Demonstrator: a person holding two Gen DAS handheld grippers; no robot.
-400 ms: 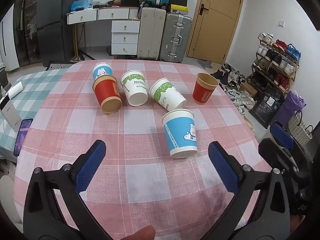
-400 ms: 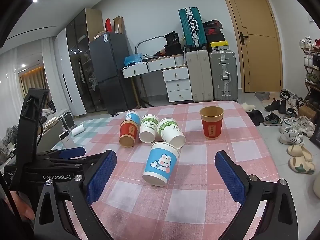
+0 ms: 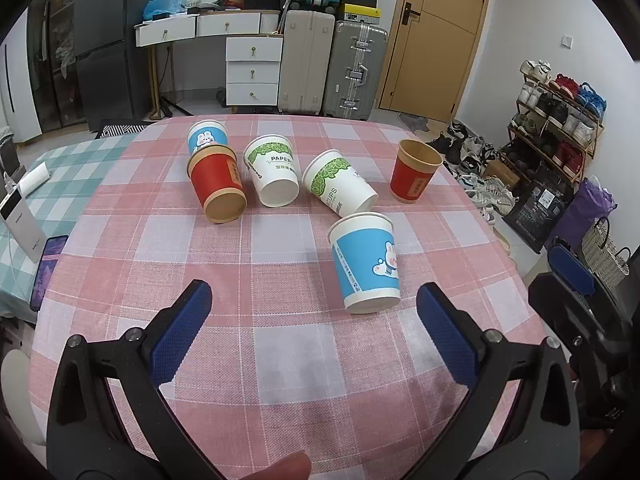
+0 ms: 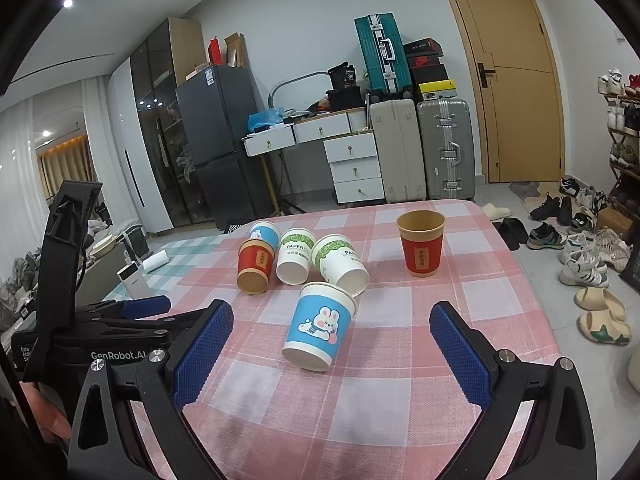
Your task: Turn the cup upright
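Several paper cups lie on the pink checked tablecloth point(image 3: 280, 352). Nearest is a blue rabbit cup point(image 3: 366, 262) point(image 4: 320, 326), tilted with its rim resting against a green-leaf cup point(image 3: 340, 188) point(image 4: 340, 264) lying on its side. A second green-leaf cup point(image 3: 274, 176), a red cup point(image 3: 218, 184) and another blue rabbit cup point(image 3: 207, 136) also lie on their sides. One red cup point(image 3: 414, 176) point(image 4: 421, 242) stands upright at the right. My left gripper point(image 3: 316, 336) is open and empty, just short of the near blue cup. My right gripper point(image 4: 332, 356) is open and empty, in front of the same cup.
A green checked surface point(image 3: 60, 184) with a white box point(image 3: 22, 224) and a phone point(image 3: 48, 268) adjoins the table's left side. Suitcases point(image 3: 332, 68), drawers and a door stand behind. Shoes and a rack point(image 3: 560, 120) fill the floor to the right.
Both grippers have barely moved; the cups lie as before.
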